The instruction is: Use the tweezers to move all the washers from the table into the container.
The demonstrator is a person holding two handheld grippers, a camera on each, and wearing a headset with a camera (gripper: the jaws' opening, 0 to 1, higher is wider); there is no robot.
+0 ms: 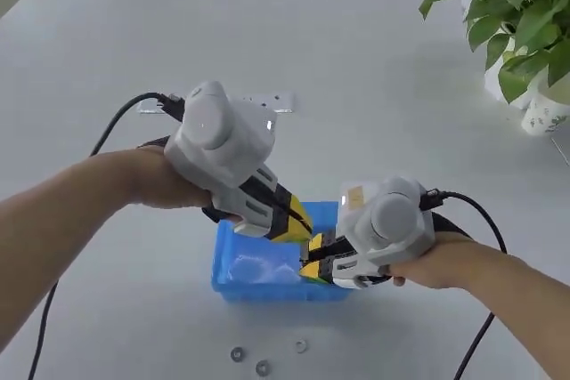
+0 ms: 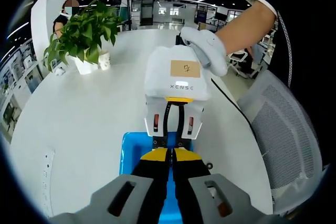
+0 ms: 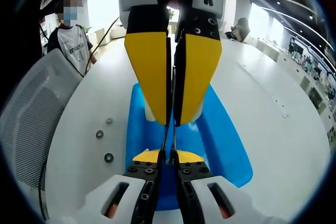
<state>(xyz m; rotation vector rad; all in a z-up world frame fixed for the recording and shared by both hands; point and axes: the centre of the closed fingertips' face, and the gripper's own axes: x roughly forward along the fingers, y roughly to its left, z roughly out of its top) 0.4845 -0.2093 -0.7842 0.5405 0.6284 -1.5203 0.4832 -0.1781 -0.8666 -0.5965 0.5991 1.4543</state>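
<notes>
Your left claw (image 1: 297, 220) and right claw (image 1: 313, 266) are both pinched shut, tips meeting above the blue container (image 1: 233, 284). Three washers (image 1: 262, 367) lie on the table (image 1: 134, 60) nearby.

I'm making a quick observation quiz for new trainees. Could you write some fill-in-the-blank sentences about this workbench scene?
1. The container on the table is ___ in colour.
2. ___ washers lie on the table outside the container.
3. A potted ___ stands at the table's far right edge in the head view.

Missing words: blue; three; plant.
</notes>
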